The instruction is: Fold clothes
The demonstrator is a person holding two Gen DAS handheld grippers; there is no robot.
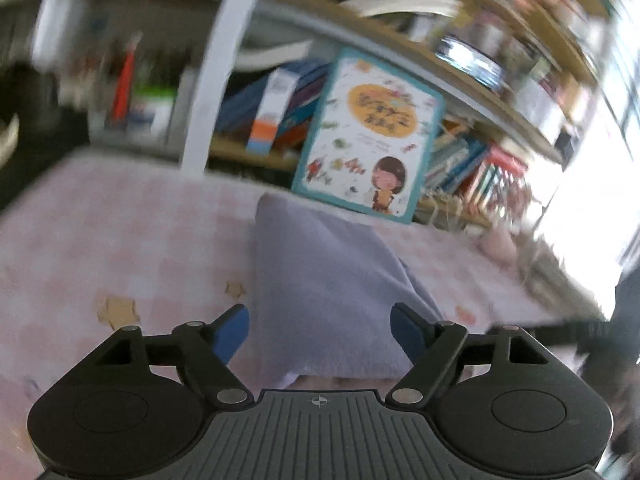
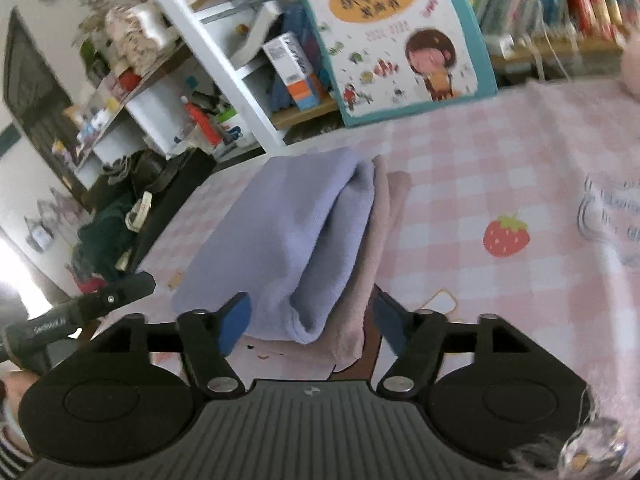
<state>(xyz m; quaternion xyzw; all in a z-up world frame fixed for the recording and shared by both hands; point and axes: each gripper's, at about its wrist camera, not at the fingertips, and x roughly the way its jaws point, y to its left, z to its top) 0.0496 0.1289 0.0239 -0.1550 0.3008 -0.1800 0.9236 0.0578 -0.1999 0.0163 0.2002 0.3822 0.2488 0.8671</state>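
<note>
A folded lavender cloth (image 2: 280, 236) lies on a pink checked tablecloth (image 2: 500, 168), stacked over a folded dusty-pink cloth (image 2: 384, 220) whose edge shows along its right side. My right gripper (image 2: 314, 320) is open, its blue pads either side of the stack's near end. In the left wrist view the lavender cloth (image 1: 324, 292) lies straight ahead, and my left gripper (image 1: 320, 330) is open with the cloth's near end between its blue pads. That view is blurred by motion.
A children's book (image 2: 396, 32) leans on a bookshelf (image 1: 480, 168) behind the table. White shelving (image 2: 208, 40) with clutter stands at the left. The left gripper's body (image 2: 80, 312) shows low on the left in the right wrist view. A glass object (image 2: 592, 448) sits at bottom right.
</note>
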